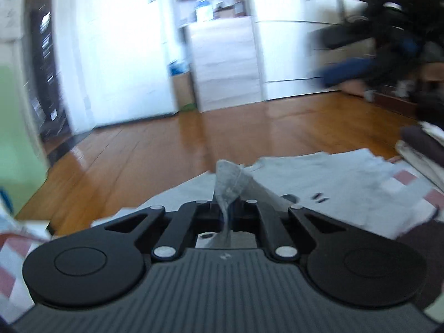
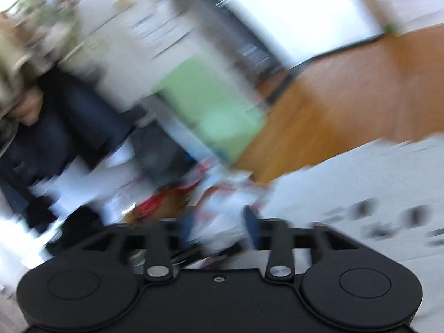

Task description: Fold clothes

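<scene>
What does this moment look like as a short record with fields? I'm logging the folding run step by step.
garment: light grey garment, spread flat on a checked cloth
left gripper: shut on a pinched fold of the grey garment, which stands up between its fingers
right gripper: open, nothing visibly between its fingers; the view is heavily blurred
nearby: stack of folded clothes at the right edge of the left wrist view
floor: wooden floor beyond the garment
</scene>
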{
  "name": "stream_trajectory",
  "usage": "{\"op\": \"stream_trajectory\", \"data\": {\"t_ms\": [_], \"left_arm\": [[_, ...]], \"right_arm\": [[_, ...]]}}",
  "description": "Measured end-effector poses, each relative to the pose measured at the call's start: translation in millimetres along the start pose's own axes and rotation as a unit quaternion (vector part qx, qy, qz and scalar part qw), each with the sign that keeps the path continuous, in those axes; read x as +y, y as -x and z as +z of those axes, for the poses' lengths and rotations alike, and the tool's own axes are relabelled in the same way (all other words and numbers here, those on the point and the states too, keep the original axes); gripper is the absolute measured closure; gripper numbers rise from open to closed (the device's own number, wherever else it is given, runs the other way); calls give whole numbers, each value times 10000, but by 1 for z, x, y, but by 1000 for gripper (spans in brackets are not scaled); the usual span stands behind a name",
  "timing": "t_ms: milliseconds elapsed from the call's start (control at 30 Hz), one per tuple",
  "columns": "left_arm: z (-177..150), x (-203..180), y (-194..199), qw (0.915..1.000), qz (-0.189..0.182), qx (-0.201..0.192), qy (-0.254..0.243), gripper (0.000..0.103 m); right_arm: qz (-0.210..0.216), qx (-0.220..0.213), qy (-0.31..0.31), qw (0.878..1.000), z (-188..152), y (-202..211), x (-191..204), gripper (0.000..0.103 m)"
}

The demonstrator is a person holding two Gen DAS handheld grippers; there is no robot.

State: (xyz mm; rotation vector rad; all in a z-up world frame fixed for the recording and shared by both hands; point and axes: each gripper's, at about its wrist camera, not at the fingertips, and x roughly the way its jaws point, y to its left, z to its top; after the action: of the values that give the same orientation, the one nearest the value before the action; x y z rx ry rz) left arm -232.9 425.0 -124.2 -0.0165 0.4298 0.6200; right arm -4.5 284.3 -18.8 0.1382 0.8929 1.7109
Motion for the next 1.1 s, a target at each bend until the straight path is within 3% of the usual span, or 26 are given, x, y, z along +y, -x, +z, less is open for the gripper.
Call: {"op": "stream_trajectory", "data": {"t_ms": [67,133,233,300,333,400,467,533,600,633,700,800,933,967,1000,1067,1100], "left_arm": [[1,10,-2,9994,14,40,336,99],[2,18,-6,9988,64,65,485,99],[6,30,-19,9984,156,116,526,99],[9,41,-31,9982,234,162,524,99],[9,49,-37,9980,279,171,538,99],[11,65,-52,9974,380,182,583,99],[11,84,-69,9960,521,252,684,99],[3,104,-101,9917,231,609,1111,99],[-19,124,-135,9778,-146,1062,1798,99],[-33,132,-151,9692,-124,1302,2087,99],[-59,143,-168,9582,294,1657,2314,99],[-77,160,-172,9482,479,1710,2634,99],[-77,166,-165,9531,436,1526,2579,99],[-76,165,-165,9546,421,1473,2556,99],[-74,164,-166,9560,406,1420,2534,99],[-70,168,-171,9563,428,1345,2562,99],[-70,171,-172,9545,420,1309,2648,99]], "right_arm": [[-1036,16,169,9945,2,26,-29,48],[-2234,254,404,9736,-3,45,-64,48],[-3657,666,1205,9205,-38,58,-109,49],[-4111,1215,1907,8831,-66,56,-127,49],[-4196,1416,2128,8710,-78,54,-133,49],[-4090,1712,2283,8668,-92,48,-141,49],[-3841,1800,2220,8779,-94,41,-146,49],[-3709,1774,2202,8846,-91,32,-154,48],[-3640,1859,2182,8862,-88,22,-165,48],[-3630,2041,2253,8808,-88,15,-169,48],[-3609,2393,2399,8689,-89,2,-176,49],[-3484,2555,2685,8610,-86,6,-170,48],[-3302,2571,2691,8675,-84,1,-175,45],[-3269,2596,2723,8670,-86,-4,-178,40],[-3280,2619,2834,8623,-88,-11,-182,32],[-3305,2654,3139,8496,-90,-28,-189,26],[-3245,2540,3125,8559,-81,-31,-190,27]]}}
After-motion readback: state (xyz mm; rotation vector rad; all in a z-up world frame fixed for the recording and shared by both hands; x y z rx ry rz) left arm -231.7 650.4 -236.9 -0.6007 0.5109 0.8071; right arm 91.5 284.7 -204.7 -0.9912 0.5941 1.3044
